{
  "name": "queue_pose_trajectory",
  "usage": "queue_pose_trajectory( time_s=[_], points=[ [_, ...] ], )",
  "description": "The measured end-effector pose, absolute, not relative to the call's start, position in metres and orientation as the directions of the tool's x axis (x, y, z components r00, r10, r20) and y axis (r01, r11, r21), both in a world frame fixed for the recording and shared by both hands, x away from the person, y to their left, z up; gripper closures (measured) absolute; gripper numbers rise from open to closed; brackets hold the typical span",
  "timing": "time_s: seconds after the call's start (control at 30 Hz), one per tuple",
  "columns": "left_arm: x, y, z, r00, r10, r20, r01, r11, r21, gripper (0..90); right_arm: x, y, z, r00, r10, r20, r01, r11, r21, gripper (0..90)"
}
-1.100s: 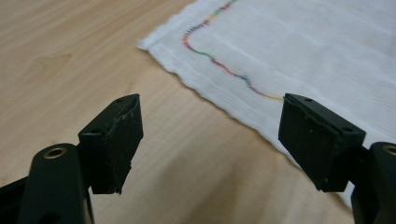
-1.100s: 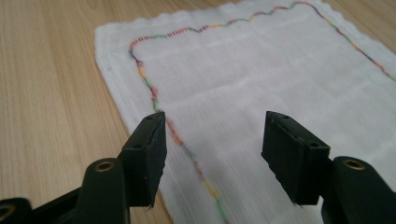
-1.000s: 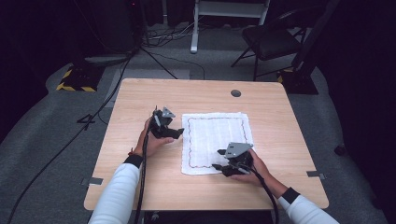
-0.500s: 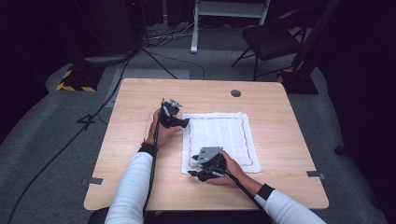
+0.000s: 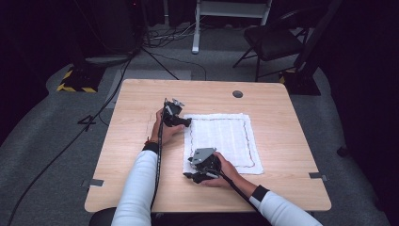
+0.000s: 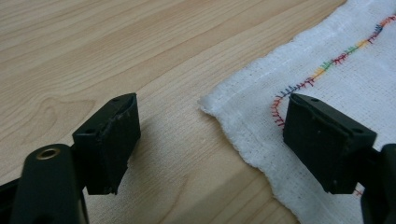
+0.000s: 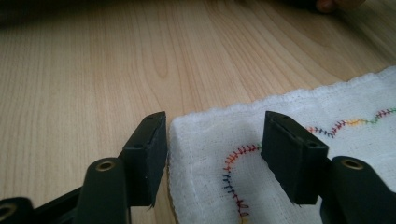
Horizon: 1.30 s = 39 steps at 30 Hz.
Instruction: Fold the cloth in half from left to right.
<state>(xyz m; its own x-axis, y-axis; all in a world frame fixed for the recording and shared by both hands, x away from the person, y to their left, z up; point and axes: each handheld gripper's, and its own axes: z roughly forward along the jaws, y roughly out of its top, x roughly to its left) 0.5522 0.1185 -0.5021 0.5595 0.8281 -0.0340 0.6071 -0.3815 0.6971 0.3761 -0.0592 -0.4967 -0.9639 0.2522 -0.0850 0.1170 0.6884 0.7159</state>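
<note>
My spread left fingers [image 6: 112, 140] and spread right fingers [image 7: 147, 156] each straddle a corner of the white stitched cloth [image 5: 221, 139] on the wooden surface [image 5: 291, 127].

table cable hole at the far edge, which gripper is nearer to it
Left. The left gripper is at the cloth's far-left corner, nearer the hole; the right gripper is at the near-left corner.

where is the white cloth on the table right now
In the high view the white cloth lies flat on the wooden table, slightly right of centre. The left gripper is at its far left corner and the right gripper at its near left corner.
</note>
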Motion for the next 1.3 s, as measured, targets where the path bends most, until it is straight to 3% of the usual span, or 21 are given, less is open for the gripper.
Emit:
queue_pose_trajectory(
  time_s=[0.07,0.13,0.17,0.3,0.4,0.47,0.67,1.3],
  points=[
    [0.551,0.119,-0.501,0.596,0.802,-0.041,0.586,-0.400,0.705,26.0,0.378,-0.058,-0.497,-0.964,0.256,-0.071,0.130,0.687,0.715,43.7],
    [0.551,0.119,-0.500,0.610,0.792,-0.040,0.578,-0.410,0.705,38.5,0.379,-0.057,-0.497,-0.964,0.260,-0.065,0.137,0.686,0.715,46.6],
    [0.550,0.118,-0.499,0.616,0.787,-0.044,0.578,-0.413,0.703,38.5,0.380,-0.055,-0.497,-0.961,0.273,-0.054,0.153,0.682,0.715,50.3],
    [0.549,0.115,-0.499,0.624,0.779,-0.063,0.576,-0.404,0.711,60.2,0.386,-0.054,-0.494,-0.939,0.337,-0.066,0.195,0.682,0.705,69.5],
    [0.549,0.116,-0.500,0.617,0.782,-0.085,0.580,-0.379,0.721,67.2,0.385,-0.052,-0.494,-0.934,0.345,-0.094,0.184,0.689,0.701,75.3],
    [0.549,0.115,-0.500,0.635,0.768,-0.089,0.572,-0.389,0.722,78.0,0.380,-0.050,-0.494,-0.929,0.346,-0.131,0.162,0.699,0.697,82.1],
    [0.547,0.119,-0.501,0.653,0.751,-0.103,0.566,-0.392,0.725,84.8,0.381,-0.051,-0.494,-0.928,0.346,-0.135,0.160,0.701,0.695,84.8],
    [0.535,0.144,-0.490,0.648,0.759,-0.059,0.566,-0.428,0.705,86.7,0.376,-0.042,-0.489,-0.941,0.308,-0.143,0.122,0.698,0.705,86.3]
  ],
)
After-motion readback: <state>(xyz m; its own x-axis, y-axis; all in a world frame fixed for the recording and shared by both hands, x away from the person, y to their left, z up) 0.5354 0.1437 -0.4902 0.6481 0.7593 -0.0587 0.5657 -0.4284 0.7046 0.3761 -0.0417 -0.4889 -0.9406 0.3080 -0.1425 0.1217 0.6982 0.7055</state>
